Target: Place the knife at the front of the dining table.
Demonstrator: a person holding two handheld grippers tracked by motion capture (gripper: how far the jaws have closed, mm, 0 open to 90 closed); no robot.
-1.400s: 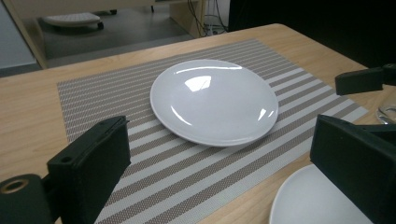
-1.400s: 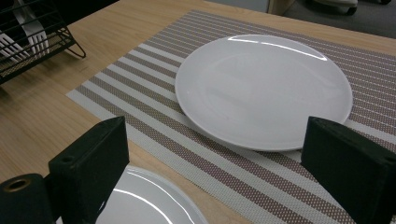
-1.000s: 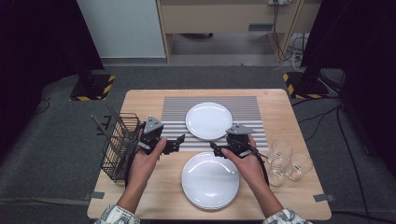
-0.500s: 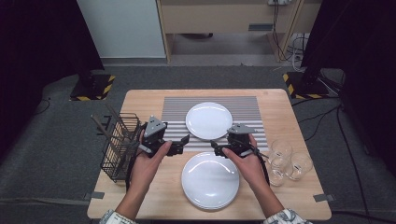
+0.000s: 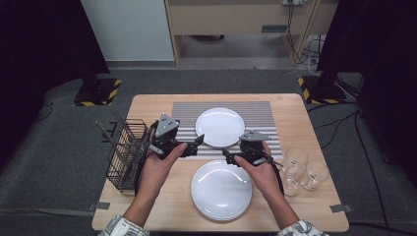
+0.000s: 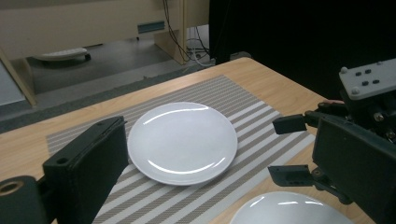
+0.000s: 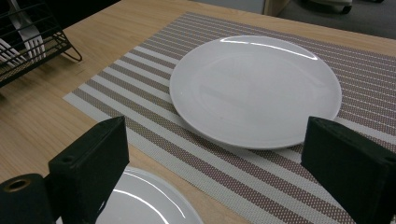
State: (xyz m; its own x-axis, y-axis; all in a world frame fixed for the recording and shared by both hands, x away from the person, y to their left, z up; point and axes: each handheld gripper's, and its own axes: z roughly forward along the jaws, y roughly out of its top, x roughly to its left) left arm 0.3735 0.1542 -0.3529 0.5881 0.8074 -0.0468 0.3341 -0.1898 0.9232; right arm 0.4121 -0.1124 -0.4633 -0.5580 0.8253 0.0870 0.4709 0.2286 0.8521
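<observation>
White plates wait between open claws

Both my claws, left and right, hang wide and empty between the mat's plate and the nearer stack. Judging by this approach, next comes gripping a rim.

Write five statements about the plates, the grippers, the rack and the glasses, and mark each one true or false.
1. One plate lies on the striped mat. True.
2. The left gripper holds a plate. False: its jaws are open and empty.
3. The glasses stand at the table's right side. True.
4. The wire rack is empty. False: cutlery stands in it.
5. The right gripper is shut. False: its jaws stand apart, empty, beside the near plate.
</observation>
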